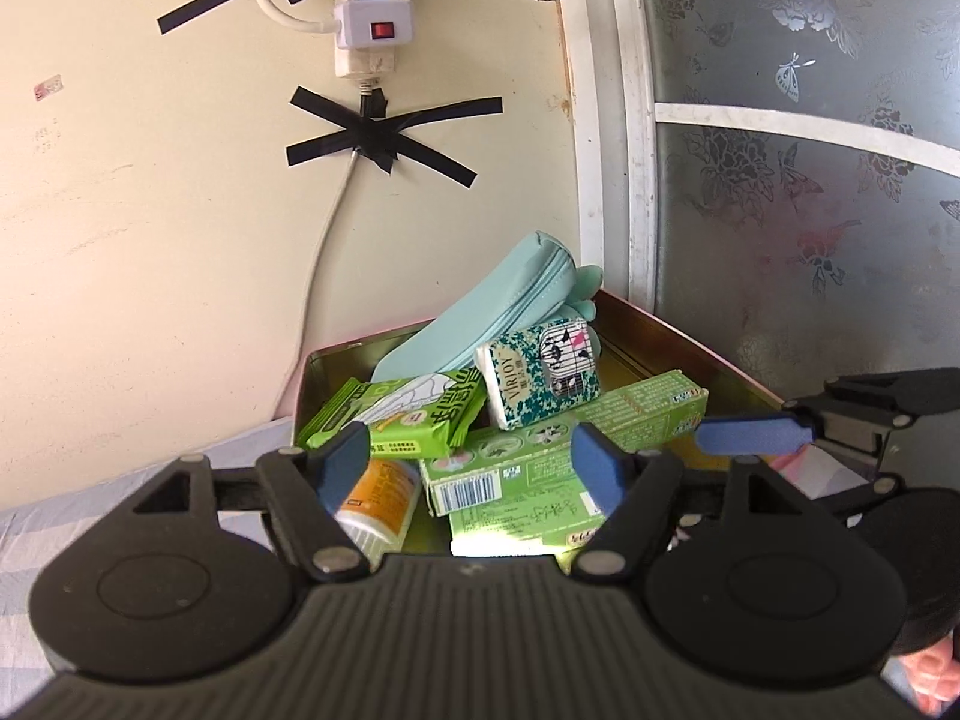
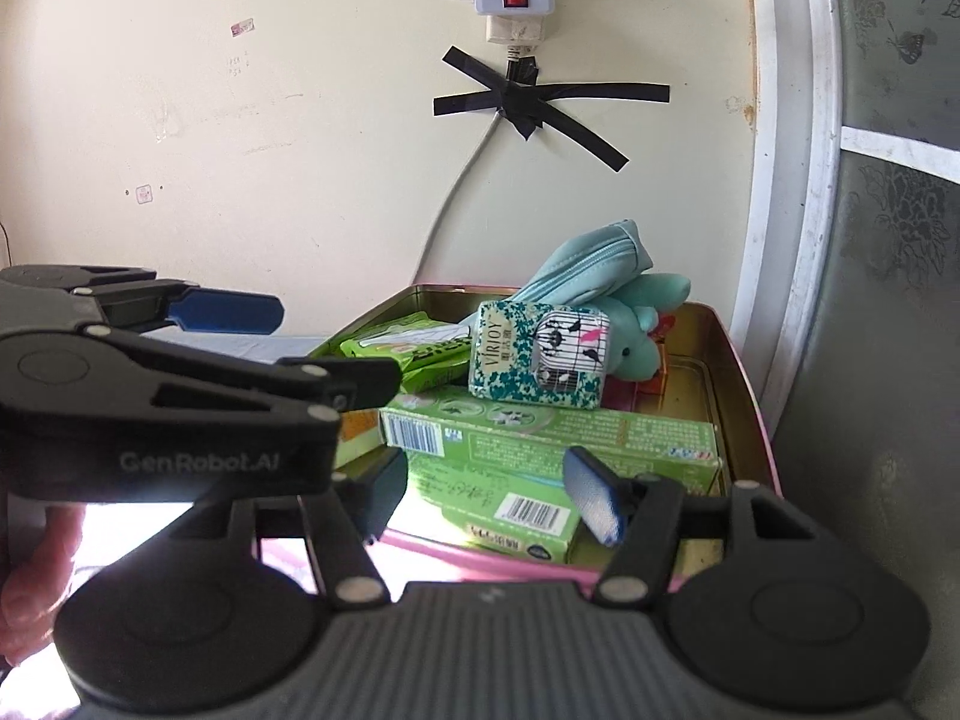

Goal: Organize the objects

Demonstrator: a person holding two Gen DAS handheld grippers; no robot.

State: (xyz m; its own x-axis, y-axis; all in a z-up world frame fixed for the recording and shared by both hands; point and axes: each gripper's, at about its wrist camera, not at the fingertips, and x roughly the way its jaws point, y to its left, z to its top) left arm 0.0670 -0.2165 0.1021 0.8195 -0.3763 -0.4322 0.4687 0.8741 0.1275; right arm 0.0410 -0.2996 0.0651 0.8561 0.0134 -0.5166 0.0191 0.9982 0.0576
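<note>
Left wrist view first: the left gripper point(image 1: 468, 462) hovers at the near edge of a pink tin point(image 1: 690, 342), jaws roughly half open with nothing between the blue pads. Everything visible is already piled inside that tin, which sits on a striped bed sheet point(image 1: 90, 498) in the corner by the cream wall point(image 1: 150, 210).

Over on the right wrist view, the right gripper point(image 2: 492, 492) is just beside its partner, jaws also partly open and empty, the near rim of the tin right beneath them.

So what's in the tin? Two long green boxes point(image 1: 540, 450) lie flat at the front, long axes running across from left to right, the upper one angling slightly up toward the right wall of the tin. A green packet point(image 1: 408, 414) lies on the left, tilted. A tissue pack point(image 1: 540, 378) with a birdcage print leans on top of the boxes, almost upright. Behind it a pale blue pencil case point(image 1: 480, 312) slants from the middle up toward the back corner, zip side to the right. An orange-labelled bottle point(image 1: 378, 498) lies near the front left, and a teal plush toy point(image 2: 636, 324) is tucked at the back right.

My read: the packing step looks about done and both tools are free. The next move, if any, calls for finding whatever is outside the tin, which I can't see from here.
</note>
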